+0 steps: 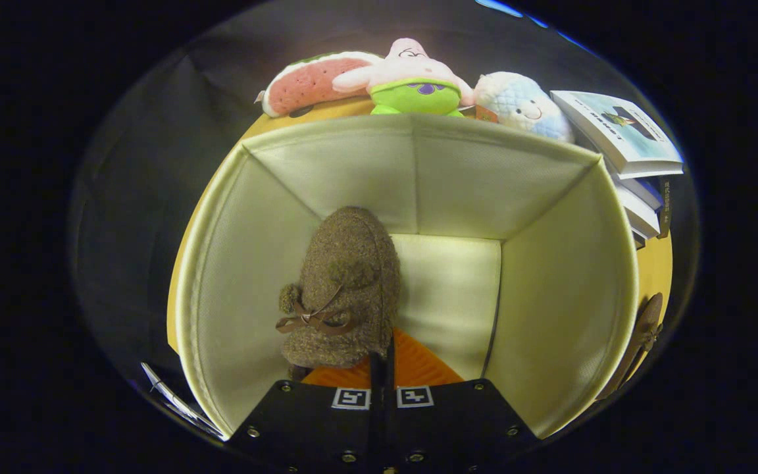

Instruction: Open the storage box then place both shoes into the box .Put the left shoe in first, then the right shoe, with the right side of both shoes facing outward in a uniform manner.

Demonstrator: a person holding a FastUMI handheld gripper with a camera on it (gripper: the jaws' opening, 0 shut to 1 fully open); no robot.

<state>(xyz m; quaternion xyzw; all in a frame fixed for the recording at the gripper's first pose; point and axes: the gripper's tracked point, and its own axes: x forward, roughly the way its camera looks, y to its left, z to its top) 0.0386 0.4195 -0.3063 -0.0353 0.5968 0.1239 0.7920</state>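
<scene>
The brown fuzzy shoe (pixel 345 289) with a small bow stands inside the open storage box (pixel 570 289), near its left wall, toe pointing to the far wall. The gripper (pixel 382 355) is just behind the shoe's heel, fingers pressed close together, and it seems they pinch the heel edge, but I cannot tell for sure. A second brown shoe (pixel 642 336) lies outside the box, against its right wall. Beyond the box sit a watermelon plush (pixel 310 82), a pink star plush (pixel 412 76), a pale round plush (pixel 524 105) and stacked books (pixel 622 135).
</scene>
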